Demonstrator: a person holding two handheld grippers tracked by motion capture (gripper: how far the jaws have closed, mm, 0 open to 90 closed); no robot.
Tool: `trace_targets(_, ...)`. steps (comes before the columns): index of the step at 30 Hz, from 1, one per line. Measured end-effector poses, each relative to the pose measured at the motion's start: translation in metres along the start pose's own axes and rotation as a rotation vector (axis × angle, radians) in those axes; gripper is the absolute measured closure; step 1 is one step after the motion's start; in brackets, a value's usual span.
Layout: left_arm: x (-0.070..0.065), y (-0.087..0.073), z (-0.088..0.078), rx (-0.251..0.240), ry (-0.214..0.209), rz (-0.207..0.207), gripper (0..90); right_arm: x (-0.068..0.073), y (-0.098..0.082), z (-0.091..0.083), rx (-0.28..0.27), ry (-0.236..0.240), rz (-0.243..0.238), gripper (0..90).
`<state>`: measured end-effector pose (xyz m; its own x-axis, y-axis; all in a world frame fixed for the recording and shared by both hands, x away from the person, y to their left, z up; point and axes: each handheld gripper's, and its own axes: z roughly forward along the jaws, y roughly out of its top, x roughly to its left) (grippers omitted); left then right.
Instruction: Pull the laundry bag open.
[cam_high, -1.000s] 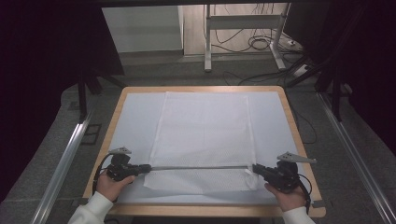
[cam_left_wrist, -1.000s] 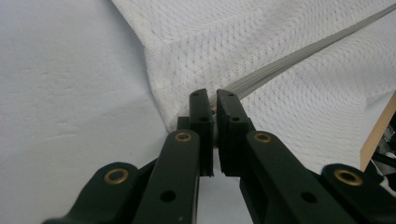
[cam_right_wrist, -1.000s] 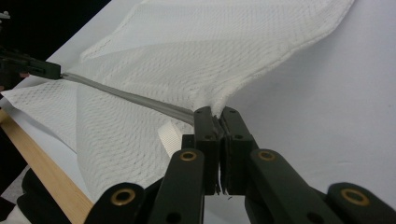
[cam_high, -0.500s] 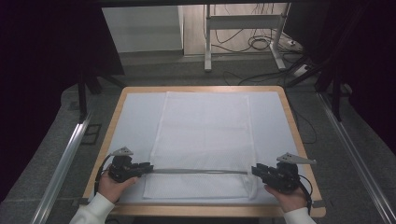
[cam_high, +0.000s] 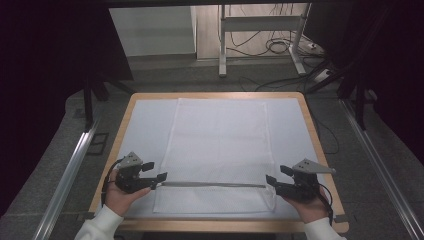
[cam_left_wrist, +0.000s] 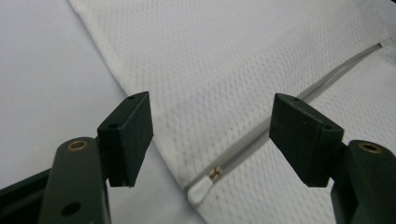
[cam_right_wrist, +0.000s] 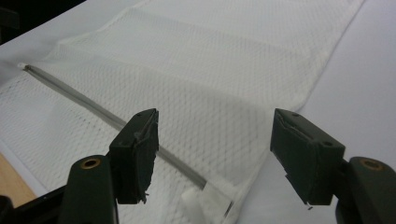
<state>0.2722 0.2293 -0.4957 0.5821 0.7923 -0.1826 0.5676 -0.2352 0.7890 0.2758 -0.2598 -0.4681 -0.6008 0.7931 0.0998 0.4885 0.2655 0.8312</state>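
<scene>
White mesh laundry bag (cam_high: 218, 150) lies flat on the pale sheet (cam_high: 145, 125) covering the wooden table (cam_high: 309, 112), roughly centred, long side running away from the person. A grey zipper (cam_high: 212, 184) crosses the bag near its near edge; the white pull tab (cam_left_wrist: 200, 190) sits at the left end. Left gripper (cam_high: 155, 180) hovers just beside that end, its jaws having just been opening, now wide apart and holding nothing, with the zipper end below the gap. Right gripper (cam_high: 273, 182) sits at the zipper's other end, jaws likewise just opened wide, the bag corner (cam_right_wrist: 210, 198) lying free beneath them.
</scene>
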Motion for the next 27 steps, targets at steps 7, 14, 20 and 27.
trace_targets(7, 0.005, 0.014, 0.005, -0.043, 0.037, 0.04, 30.5, -0.022, 0.009, 0.007, -0.022, -0.066, -0.046, 30.7)
trace_targets(14, 0.014, 0.006, 0.001, -0.037, 0.065, 0.023, 30.5, -0.041, 0.0, 0.009, -0.02, -0.076, -0.001, 30.8)
trace_targets(20, 0.014, 0.006, 0.0, -0.042, 0.061, 0.025, 30.5, -0.034, 0.003, 0.009, -0.03, -0.066, -0.021, 30.8)
trace_targets(27, 0.016, 0.003, 0.001, -0.032, 0.062, 0.026, 28.6, -0.032, 0.003, 0.006, -0.051, -0.061, -0.026, 29.6)
